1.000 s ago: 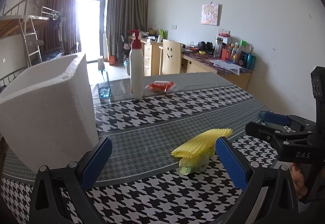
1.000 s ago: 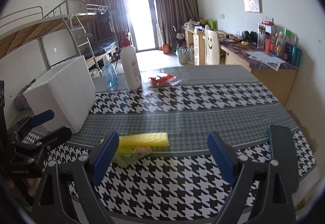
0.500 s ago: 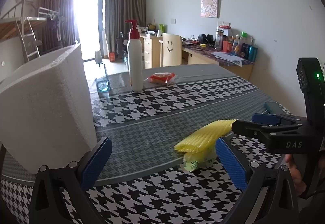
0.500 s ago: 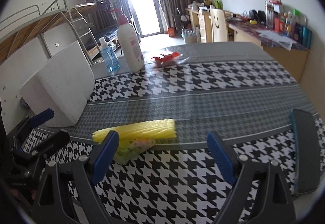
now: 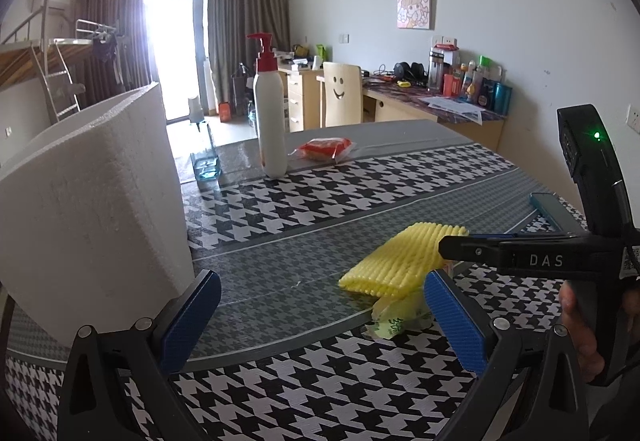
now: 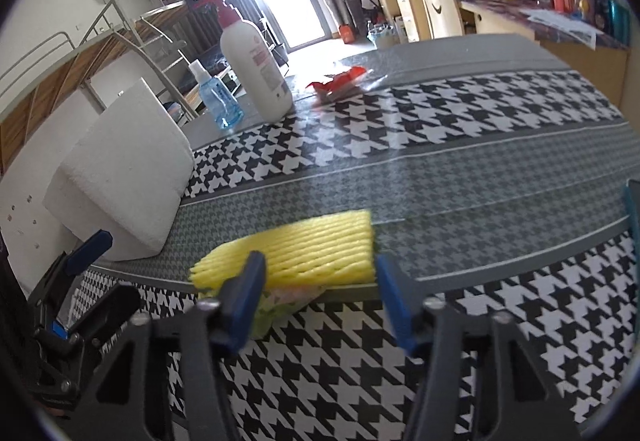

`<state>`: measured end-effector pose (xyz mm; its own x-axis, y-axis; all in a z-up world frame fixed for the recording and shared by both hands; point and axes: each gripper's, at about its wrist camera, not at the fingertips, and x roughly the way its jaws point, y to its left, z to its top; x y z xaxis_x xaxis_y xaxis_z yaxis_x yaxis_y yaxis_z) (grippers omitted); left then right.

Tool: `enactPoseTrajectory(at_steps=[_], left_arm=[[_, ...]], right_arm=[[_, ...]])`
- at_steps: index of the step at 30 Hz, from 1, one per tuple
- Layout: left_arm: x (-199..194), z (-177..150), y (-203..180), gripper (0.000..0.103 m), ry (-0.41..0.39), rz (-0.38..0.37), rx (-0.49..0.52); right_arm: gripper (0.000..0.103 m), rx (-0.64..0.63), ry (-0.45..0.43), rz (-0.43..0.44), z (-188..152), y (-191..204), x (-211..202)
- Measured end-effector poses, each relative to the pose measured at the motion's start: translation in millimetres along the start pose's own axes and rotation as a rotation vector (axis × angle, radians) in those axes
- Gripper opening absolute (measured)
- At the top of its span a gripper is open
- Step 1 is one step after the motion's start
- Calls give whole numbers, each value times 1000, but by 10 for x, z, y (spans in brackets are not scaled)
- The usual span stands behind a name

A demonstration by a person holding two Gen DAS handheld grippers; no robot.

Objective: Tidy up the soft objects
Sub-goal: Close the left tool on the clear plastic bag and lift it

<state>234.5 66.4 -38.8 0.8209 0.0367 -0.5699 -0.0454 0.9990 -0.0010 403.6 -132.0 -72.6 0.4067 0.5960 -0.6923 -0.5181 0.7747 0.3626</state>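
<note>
Yellow foam (image 6: 304,255) lay on the table (image 6: 500,161), over a green packet (image 6: 276,307). The right gripper (image 6: 316,295) had dropped around it, jaws closing, not yet pinching: pickup looked imminent. The left gripper (image 5: 320,325) waited open near the white box (image 5: 92,217).

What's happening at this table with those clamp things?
A person holds a two-finger gripper in each hand to tidy soft things. The right gripper is closing its jaws around a ribbed yellow foam sleeve lying on the houndstooth tablecloth over a crumpled greenish plastic bag; the blue pads do not clearly press on it yet. The left gripper is open and holds nothing, beside a white foam box.
</note>
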Motion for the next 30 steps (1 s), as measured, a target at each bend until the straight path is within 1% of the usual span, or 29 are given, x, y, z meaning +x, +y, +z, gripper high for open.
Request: enactPoseTrajectory(at_steps=[1, 3, 4, 5, 7, 8, 10, 15, 21, 22, 24, 25, 26, 28, 29, 30], left_arm=[[1, -5, 1, 102, 3, -1, 1], [-4, -12, -13, 102, 4, 0, 8], [0, -10, -20, 102, 5, 2, 10], [7, -11, -29, 102, 10, 3, 13], [18, -14, -48, 102, 17, -1, 16], [19, -15, -57, 102, 17, 0, 20], [24, -17, -79, 102, 17, 0, 29], [32, -6, -212, 102, 15, -28, 74], [103, -6, -413, 101, 33, -74, 133], [109, -8, -434, 98, 34, -81, 140], [127, -10, -486, 92, 40, -100, 159], [134, -12, -507, 88, 41, -108, 166], [155, -11, -538, 86, 47, -116, 173], [180, -22, -568, 73, 57, -126, 187], [197, -28, -592, 69, 64, -134, 197], [212, -34, -616, 62, 70, -142, 207]], right_arm=[[46, 2, 2, 2, 0, -1, 4], [41, 9, 5, 7, -5, -8, 1], [37, 12, 2, 15, -5, -10, -8], [28, 17, 0, 22, 2, -10, -9], [23, 18, -10, 25, 14, -10, -31], [18, 15, -16, 27, 21, -6, -38], [12, 14, -37, 40, 30, -1, -75], [11, 9, -75, 36, 66, -8, -186], [11, -32, -104, -14, -2, -9, -306], [11, -37, -105, -29, -14, -12, -315], [17, -51, -110, -75, -45, -25, -333], [27, -53, -116, -92, -59, -39, -346], [41, -52, -126, -107, -78, -60, -367], [54, -45, -144, -119, -110, -110, -409], [55, -45, -147, -121, -120, -127, -423], [55, -42, -149, -126, -132, -145, -436]])
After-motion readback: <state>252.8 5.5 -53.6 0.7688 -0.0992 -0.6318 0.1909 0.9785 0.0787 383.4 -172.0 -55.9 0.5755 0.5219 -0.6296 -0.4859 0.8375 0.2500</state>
